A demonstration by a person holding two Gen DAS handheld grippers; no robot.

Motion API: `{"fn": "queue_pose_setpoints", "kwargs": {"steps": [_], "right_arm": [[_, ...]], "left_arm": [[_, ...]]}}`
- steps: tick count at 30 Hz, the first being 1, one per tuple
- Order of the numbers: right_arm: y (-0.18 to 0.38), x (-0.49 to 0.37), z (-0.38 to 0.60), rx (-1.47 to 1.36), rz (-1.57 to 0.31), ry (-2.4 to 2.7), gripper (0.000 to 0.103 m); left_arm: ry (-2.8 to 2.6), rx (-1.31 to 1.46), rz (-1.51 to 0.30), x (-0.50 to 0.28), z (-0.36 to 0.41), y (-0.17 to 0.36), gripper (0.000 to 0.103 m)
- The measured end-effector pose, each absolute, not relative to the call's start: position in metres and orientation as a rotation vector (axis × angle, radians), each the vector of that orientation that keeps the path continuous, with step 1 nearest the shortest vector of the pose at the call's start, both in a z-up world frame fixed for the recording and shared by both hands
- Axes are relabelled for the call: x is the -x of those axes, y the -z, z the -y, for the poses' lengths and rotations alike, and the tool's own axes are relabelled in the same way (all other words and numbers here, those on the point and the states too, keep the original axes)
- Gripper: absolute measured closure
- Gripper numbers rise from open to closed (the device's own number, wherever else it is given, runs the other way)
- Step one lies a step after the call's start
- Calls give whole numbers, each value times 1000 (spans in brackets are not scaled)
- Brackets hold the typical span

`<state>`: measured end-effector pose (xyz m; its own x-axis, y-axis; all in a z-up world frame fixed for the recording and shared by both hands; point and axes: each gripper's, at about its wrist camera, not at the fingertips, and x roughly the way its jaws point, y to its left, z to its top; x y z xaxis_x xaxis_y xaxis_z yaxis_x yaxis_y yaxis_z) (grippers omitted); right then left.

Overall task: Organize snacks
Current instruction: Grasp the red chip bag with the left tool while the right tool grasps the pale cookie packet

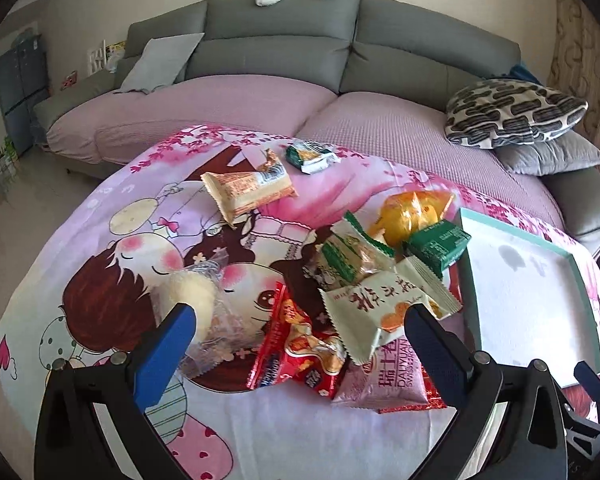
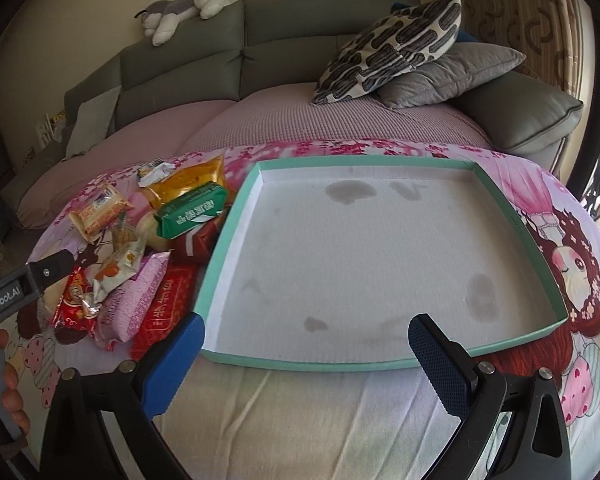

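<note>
Hovering over the pile now, the left gripper (image 1: 300,320) has its blue-padded fingers spread wide and empty above a jumble of wrapped snacks on the cartoon-print pink cloth (image 1: 112,216) that covers the surface. Off to the side, the right gripper (image 2: 306,334) is spread wide too, holding nothing, poised at the near rim of the shallow teal-edged cardboard tray (image 2: 380,365), whose white floor is bare but for a few stains. Nothing is sorted yet, by the look of it. Nearest the left fingers lie the crinkly red foil packet (image 1: 296,352), the cream sachet with an orange print (image 1: 376,308) lying partly across it, and the pale round bun in clear film (image 1: 192,300) just by the left finger. Farther back sit a green boxy pack (image 1: 438,246), a yellow pouch (image 1: 412,208) and a tan wafer bar (image 1: 248,190), which lies well apart from the heap. All of these look light, soft and slippery; the bun would probably squash. A pinch on a crimped end seam seems the safest hold, taking top pieces first.
</note>
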<state>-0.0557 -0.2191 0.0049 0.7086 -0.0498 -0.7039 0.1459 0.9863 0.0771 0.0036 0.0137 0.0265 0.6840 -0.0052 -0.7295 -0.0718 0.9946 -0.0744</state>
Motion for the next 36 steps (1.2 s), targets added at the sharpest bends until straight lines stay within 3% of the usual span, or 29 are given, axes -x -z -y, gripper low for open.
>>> {"fn": "queue_pose_setpoints", "kwargs": {"steps": [10, 27, 34, 36], "right_arm": [[-16, 32, 165, -70, -685, -35, 0], [-2, 8, 110, -33, -708, -139, 0], [-1, -4, 111, -103, -712, -139, 15], [-2, -7, 114, -132, -711, -143, 24]], "left_arm": [[-36, 178, -783, -13, -45, -28, 0], [-38, 165, -916, -26, -69, -11, 0], [38, 209, -938, -37, -63, -9, 13], [61, 229, -936, -38, -63, -10, 15]]}}
